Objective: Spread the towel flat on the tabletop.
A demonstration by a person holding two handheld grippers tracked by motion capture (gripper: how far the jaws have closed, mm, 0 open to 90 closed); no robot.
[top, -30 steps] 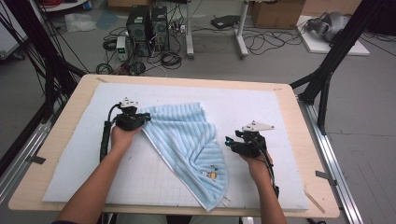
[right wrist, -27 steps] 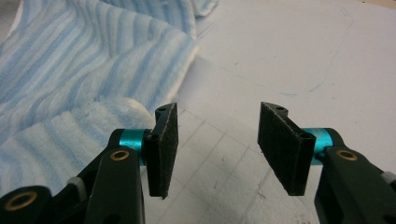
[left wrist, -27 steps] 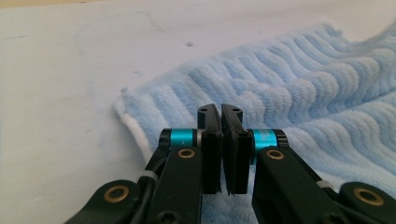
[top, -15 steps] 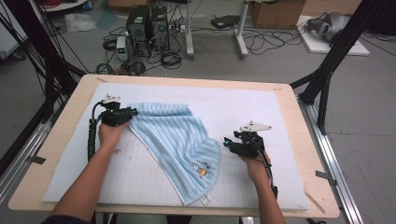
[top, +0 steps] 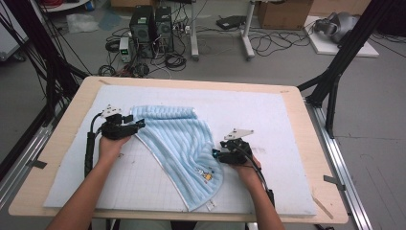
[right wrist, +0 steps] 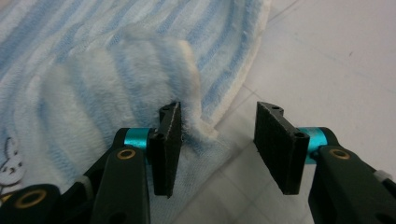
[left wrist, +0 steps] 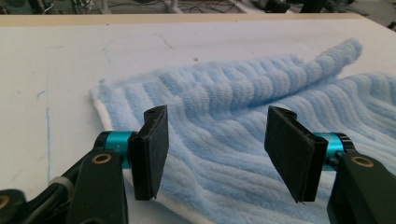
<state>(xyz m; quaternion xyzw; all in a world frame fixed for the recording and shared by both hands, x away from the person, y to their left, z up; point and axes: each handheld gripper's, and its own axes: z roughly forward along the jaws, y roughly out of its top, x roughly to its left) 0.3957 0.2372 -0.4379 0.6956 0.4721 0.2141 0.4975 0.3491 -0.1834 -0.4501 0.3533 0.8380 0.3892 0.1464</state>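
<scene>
A light blue striped towel (top: 182,143) lies rumpled on the white mat (top: 273,120), with a small cartoon patch (top: 207,175) near its front edge. My left gripper (top: 138,125) is at the towel's back left corner. In the left gripper view its jaws (left wrist: 217,154) have just been opening and stand wide over the towel (left wrist: 243,93) without pressing it. My right gripper (top: 215,154) is at the towel's right edge. Its jaws (right wrist: 217,144) have just been closing; a turned-up fold of the towel (right wrist: 140,79) lies between them, against the left pad (right wrist: 169,140), and the other pad stands clear.
The mat covers a wooden table (top: 191,81) with tape marks on its edges. Black frame struts (top: 335,72) stand at both sides. On the floor behind are computer towers (top: 148,24), cables and a cardboard box (top: 282,12). Bare mat stretches to the right of the towel.
The left gripper carried the towel's corner toward the back left, spreading the towel, then opened and let go. The right gripper came forward and left to the towel's right edge.
</scene>
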